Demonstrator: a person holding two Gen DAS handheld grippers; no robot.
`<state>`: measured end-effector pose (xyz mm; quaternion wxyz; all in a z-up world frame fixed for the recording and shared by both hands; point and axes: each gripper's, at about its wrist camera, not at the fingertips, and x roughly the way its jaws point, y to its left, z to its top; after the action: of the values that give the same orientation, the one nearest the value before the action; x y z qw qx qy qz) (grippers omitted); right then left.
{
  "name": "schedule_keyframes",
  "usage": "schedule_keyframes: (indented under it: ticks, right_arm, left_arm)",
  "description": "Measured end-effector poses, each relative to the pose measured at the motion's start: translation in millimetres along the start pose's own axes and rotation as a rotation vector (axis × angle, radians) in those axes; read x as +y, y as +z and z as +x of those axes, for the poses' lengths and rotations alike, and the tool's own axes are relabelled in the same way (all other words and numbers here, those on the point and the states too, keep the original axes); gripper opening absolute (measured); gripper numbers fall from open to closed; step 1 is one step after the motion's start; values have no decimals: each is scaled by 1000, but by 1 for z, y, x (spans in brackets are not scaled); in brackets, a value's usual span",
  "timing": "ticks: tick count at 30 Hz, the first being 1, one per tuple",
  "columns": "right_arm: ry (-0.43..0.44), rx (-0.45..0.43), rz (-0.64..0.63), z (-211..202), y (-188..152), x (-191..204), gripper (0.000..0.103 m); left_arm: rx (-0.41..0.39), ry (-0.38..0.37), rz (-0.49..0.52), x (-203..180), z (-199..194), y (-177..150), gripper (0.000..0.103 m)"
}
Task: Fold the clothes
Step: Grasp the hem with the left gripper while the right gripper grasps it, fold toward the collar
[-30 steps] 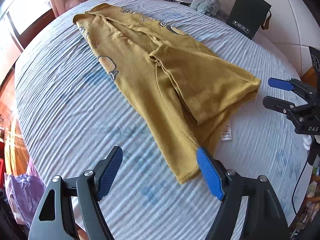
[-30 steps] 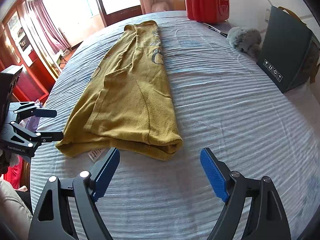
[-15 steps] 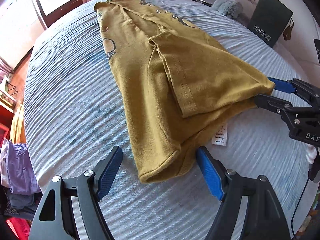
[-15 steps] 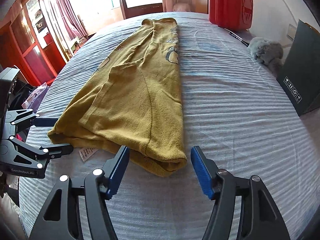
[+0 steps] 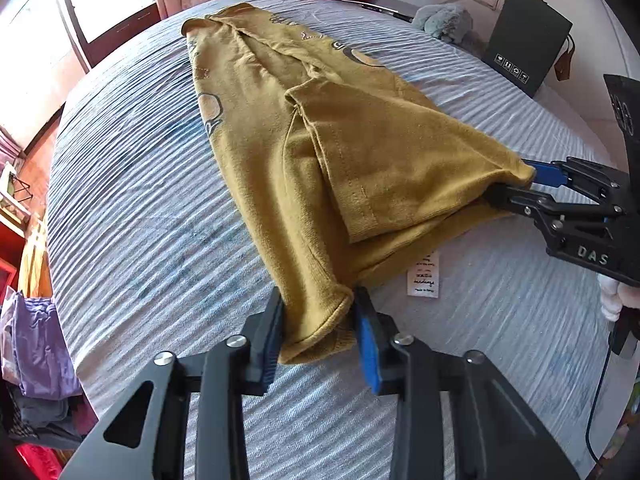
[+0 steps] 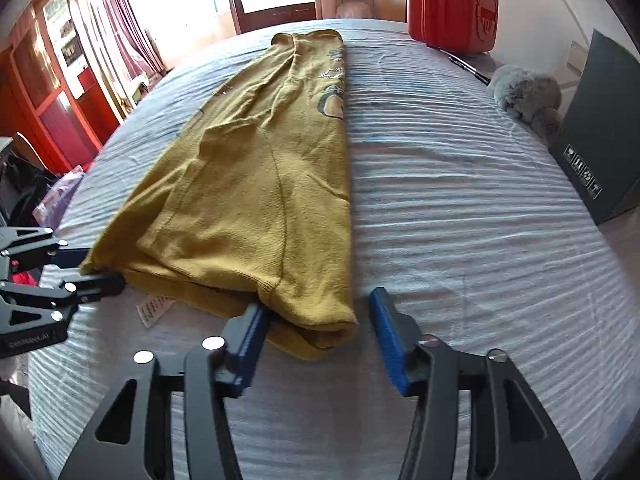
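Observation:
A mustard-yellow shirt (image 5: 304, 152), sides folded in, lies lengthwise on the striped bed sheet (image 5: 140, 220). My left gripper (image 5: 320, 336) is at its near left corner. Its jaws are closing, and both pads touch the bunched cloth between them. In the right wrist view the left gripper (image 6: 80, 268) straddles that same corner. My right gripper (image 6: 318, 340) is at the near right corner of the shirt (image 6: 260, 200). Its jaws are closing with the cloth between them; the left pad touches it and the right pad stands a little off. The right gripper (image 5: 524, 184) shows at the shirt's edge.
A white care label (image 5: 424, 272) sticks out from under the near hem. A red case (image 6: 452, 4), a grey plush toy (image 6: 524, 92) and a dark paper bag (image 5: 524, 52) stand at the far right. Purple clothes (image 5: 36, 340) are piled beside the bed.
Both grippers came forward and down onto the near corners of the shirt. Both pairs of jaws narrowed, the left until its pads met the cloth, which bunched up.

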<state>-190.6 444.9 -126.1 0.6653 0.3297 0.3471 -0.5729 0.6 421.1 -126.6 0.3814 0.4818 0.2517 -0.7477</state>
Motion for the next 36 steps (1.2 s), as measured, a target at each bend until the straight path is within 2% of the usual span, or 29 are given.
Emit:
schedule_keyframes:
  ticks: [1,2,3,4,9,14,19,23,26,30,36]
  right_arm:
    - [-16,4,10,-1,0,-2,27]
    - [8,12,37,-2,1,-4,15]
    - [31,18,63,-3,2,-6,9]
    - [43,10,73,-7,2,-5,9]
    - [80,-53,123,-27,16,5,9]
    - [46,-128,139,-42,60,12,8]
    - [-6,-196,134,-39,137,20,8]
    - [-62,-214,128,-10,215,22,8]
    - [-81,-214,163,23,274,11,8]
    - [-99,-178,159,79,352,1,8]
    - [-97,-74,146,175,443,-13,8]
  left_arm:
    - [1,-7,5,2,0,1,21]
    - [7,-16,6,4,-1,2,19]
    - [9,-25,9,6,-2,3,14]
    - [2,-35,16,9,-5,4,10]
    - [-46,-88,56,22,-31,22,9]
    - [-96,-116,80,41,-40,77,9]
    - [-135,-171,58,91,-36,151,9]
    - [-162,-237,65,139,-9,224,9]
    - [-156,-284,79,180,20,279,9]
    - [-132,-291,86,232,60,347,9]
    - [-52,-298,52,282,122,413,9]
